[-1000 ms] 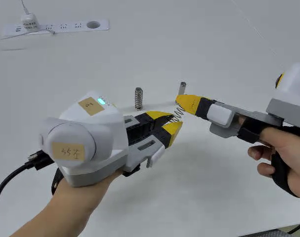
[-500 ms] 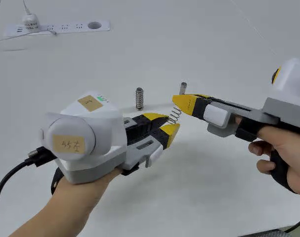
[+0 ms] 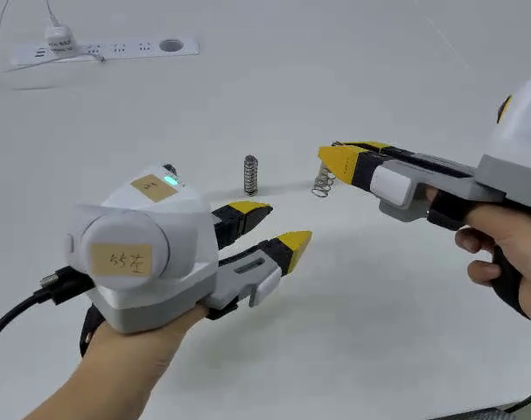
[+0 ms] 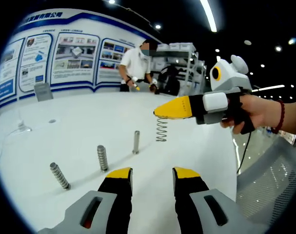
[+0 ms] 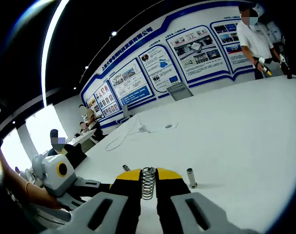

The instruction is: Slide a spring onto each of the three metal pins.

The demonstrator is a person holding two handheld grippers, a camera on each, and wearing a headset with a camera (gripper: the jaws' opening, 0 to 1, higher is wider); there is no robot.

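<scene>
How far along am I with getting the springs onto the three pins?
Two pins look done: in the left gripper view, the far-left pin and middle pin each wear a spring. The right gripper is shut on the third spring; the left gripper is open. Left: slide it onto the bare pin.

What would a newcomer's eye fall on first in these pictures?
First, the right gripper: its yellow fingers pinch a spring that hangs down near the bare pin. Next, the left gripper, open and empty, in the foreground. In the left gripper view, left of the bare pin, two more pins already wear theirs.
</scene>
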